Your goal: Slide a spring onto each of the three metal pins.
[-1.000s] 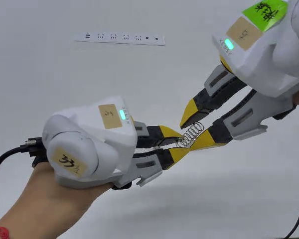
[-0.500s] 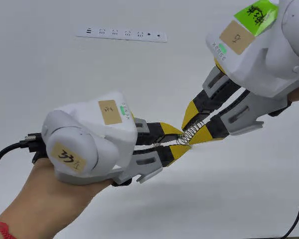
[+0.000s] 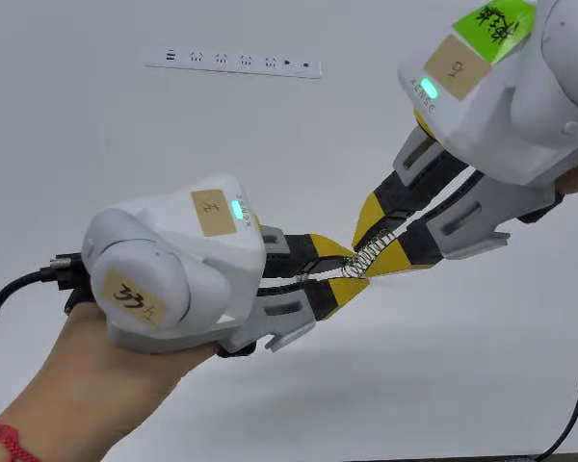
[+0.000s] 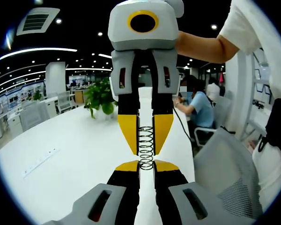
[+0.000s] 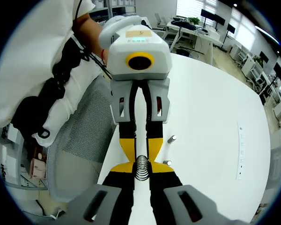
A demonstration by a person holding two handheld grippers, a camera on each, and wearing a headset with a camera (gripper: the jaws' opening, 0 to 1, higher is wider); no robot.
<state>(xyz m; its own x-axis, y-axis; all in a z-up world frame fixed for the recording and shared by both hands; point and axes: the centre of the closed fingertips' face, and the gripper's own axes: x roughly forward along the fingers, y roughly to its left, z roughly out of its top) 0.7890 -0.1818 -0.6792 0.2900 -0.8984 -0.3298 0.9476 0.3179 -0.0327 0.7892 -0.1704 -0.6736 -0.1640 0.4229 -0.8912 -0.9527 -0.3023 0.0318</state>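
A small steel spring [image 3: 375, 251] is pinched between the yellow-tipped jaws of my right gripper [image 3: 364, 258], which reaches in from the upper right. Tip to tip with it is my left gripper [image 3: 351, 273], shut on a thin metal pin [image 3: 306, 277] that points into the spring's lower end. In the left gripper view the spring [image 4: 146, 143] stands upright just above my left gripper [image 4: 146, 165]. In the right gripper view the spring [image 5: 141, 169] sits in my right gripper [image 5: 141, 168]. Two more metal pins [image 5: 172, 138] [image 5: 167, 162] stand on the white table.
A white power strip [image 3: 233, 64] lies far back on the white table [image 3: 125, 154]. A black cable [image 3: 5, 306] trails from the left gripper. A grey mesh chair [image 5: 79, 136] and the person's white sleeve sit beside the table edge.
The right gripper's jaws have closed from open onto the spring and moved in toward the left gripper's tips. The left gripper stayed about where it was.
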